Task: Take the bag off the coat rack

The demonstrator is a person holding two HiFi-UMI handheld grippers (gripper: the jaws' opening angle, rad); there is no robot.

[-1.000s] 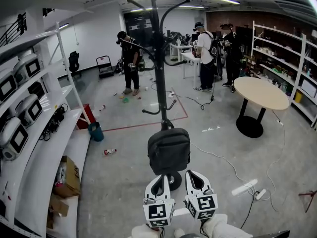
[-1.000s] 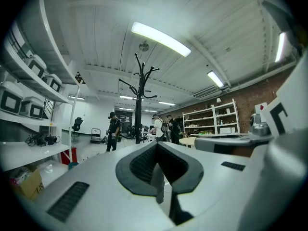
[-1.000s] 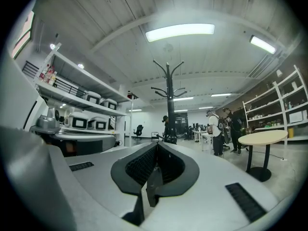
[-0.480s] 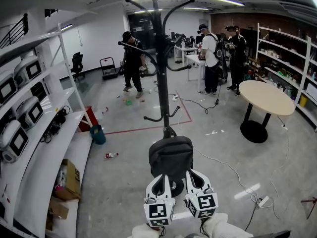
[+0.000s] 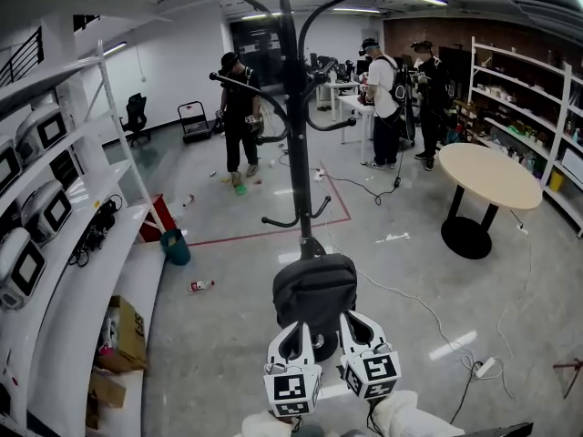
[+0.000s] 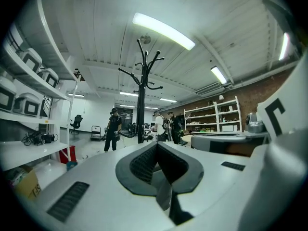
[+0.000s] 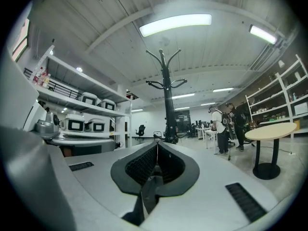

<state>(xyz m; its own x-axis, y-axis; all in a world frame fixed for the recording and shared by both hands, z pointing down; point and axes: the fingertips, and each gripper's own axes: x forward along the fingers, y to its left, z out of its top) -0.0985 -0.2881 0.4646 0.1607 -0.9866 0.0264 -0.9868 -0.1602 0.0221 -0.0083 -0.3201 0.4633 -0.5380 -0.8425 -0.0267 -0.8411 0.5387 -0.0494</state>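
A black coat rack (image 5: 296,107) stands straight ahead of me, its curved hooks spreading at the top. A dark grey bag (image 5: 315,289) hangs low against the pole, just above the rack's base. My left gripper (image 5: 296,326) and right gripper (image 5: 350,319) sit side by side under the bag, tips at its lower edge, both shut with nothing seen between the jaws. The left gripper view shows shut jaws (image 6: 156,145) and the rack (image 6: 140,95) beyond. In the right gripper view, shut jaws (image 7: 158,143) point at the rack (image 7: 168,105). The bag is hidden in both gripper views.
White shelving (image 5: 82,271) with boxed devices runs along the left, a cardboard box (image 5: 123,321) on its lowest shelf. A round table (image 5: 487,176) stands at right. Several people (image 5: 239,121) work further back. Cables (image 5: 428,308) and a power strip (image 5: 485,367) lie on the floor.
The rack and bag have come a little nearer and sit more centred in the head view. Both grippers keep their place below the bag. The person in black at the back has stepped along.
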